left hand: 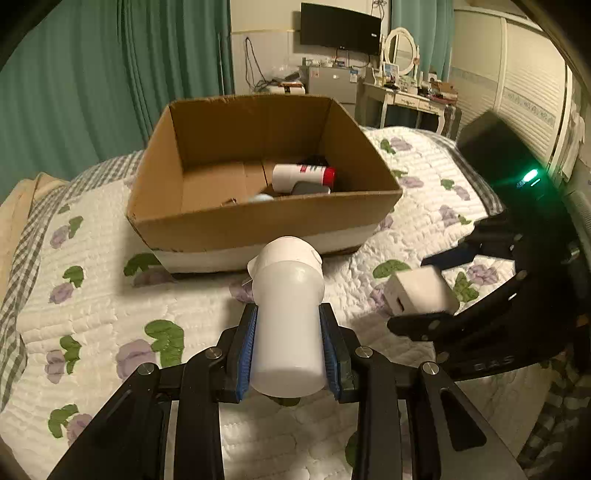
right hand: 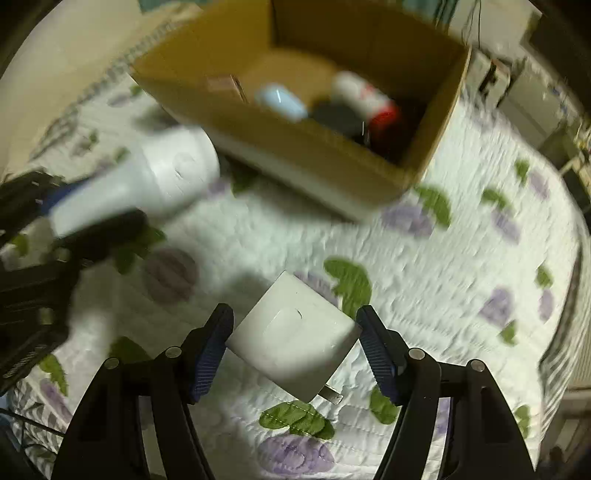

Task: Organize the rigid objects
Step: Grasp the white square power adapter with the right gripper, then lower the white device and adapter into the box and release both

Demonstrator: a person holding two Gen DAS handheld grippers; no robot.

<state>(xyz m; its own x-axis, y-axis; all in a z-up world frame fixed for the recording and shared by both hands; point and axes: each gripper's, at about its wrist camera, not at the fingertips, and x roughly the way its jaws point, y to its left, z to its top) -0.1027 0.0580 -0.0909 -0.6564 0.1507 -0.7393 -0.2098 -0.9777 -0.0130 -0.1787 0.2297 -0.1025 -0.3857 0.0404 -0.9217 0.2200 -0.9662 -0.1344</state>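
My left gripper (left hand: 289, 325) is shut on a white plastic bottle (left hand: 288, 328), held above the quilt just in front of the cardboard box (left hand: 258, 221). The bottle also shows in the right wrist view (right hand: 147, 181). My right gripper (right hand: 295, 332) is shut on a white charger block (right hand: 295, 332) with its metal prongs pointing down; the charger also shows in the left wrist view (left hand: 421, 291). The box (right hand: 295, 140) holds a white bottle with a red cap (left hand: 303, 175), a dark flat object (left hand: 310, 189) and a light blue object (right hand: 282, 101).
The box stands on a bed with a white quilt (left hand: 110, 314) printed with purple flowers and green leaves. Green curtains (left hand: 92, 74), a wall TV (left hand: 340, 29) and a dressing table (left hand: 406, 96) stand beyond the bed.
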